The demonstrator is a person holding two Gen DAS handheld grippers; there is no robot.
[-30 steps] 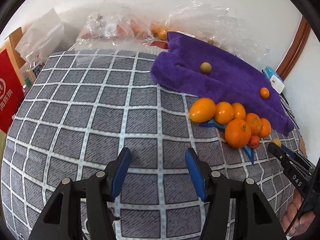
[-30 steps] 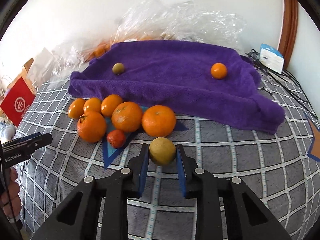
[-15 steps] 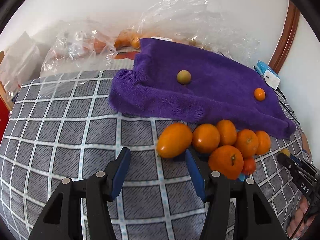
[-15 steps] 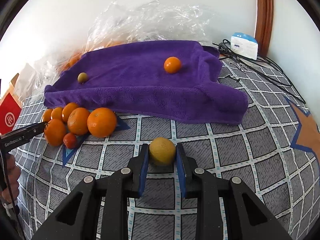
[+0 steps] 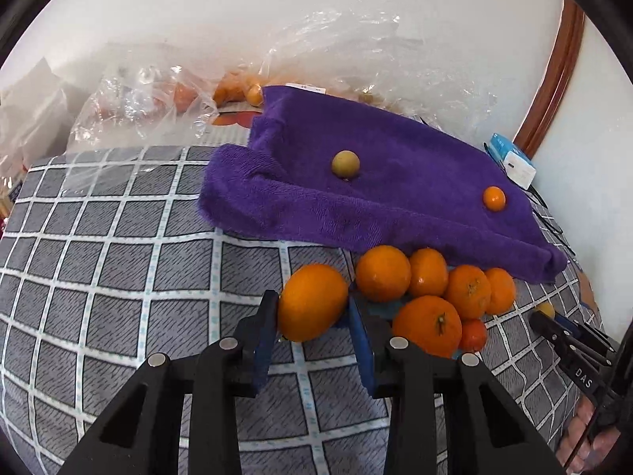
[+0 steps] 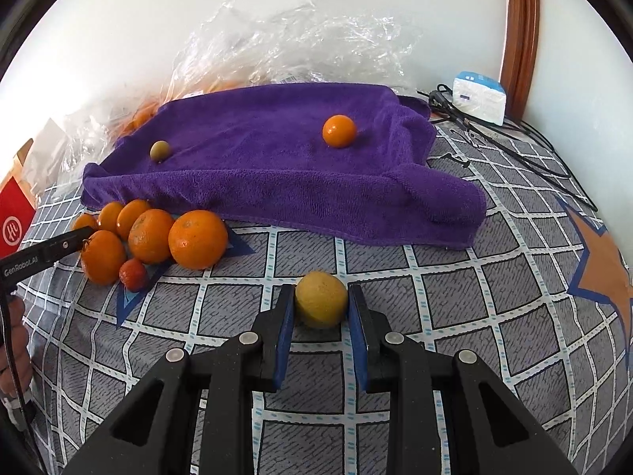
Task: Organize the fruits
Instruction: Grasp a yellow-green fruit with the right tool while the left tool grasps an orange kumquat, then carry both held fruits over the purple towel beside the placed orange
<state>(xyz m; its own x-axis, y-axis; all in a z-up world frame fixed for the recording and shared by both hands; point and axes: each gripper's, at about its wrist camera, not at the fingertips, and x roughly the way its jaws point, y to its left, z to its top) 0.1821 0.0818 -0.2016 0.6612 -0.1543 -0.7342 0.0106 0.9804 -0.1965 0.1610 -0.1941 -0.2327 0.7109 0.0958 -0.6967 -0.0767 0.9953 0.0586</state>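
My left gripper (image 5: 311, 300) is closing on an oval orange fruit (image 5: 310, 306) at the left end of a pile of oranges (image 5: 427, 316); both blue pads touch its sides. The right gripper (image 6: 321, 295) is shut on a round yellow fruit (image 6: 321, 305) just above the checked cloth (image 6: 435, 297), right of the same pile of oranges (image 6: 150, 237). Behind lies a purple towel (image 6: 277, 174) with a small greenish fruit (image 6: 160, 150) on its left and a small orange (image 6: 339, 131) on its right. In the right wrist view the left gripper's finger (image 6: 51, 251) reaches over the pile.
Crumpled clear plastic bags (image 5: 138, 107) holding more fruit lie along the wall behind the towel. A white and blue box (image 6: 478, 97) and black cables (image 6: 514, 134) sit at the back right by a wooden frame (image 6: 520, 19). A red carton (image 6: 14, 221) stands at the left edge.
My left gripper swung right to the pile and its jaws narrowed onto the oval orange fruit. The right gripper carried the yellow fruit rightward, away from the pile.
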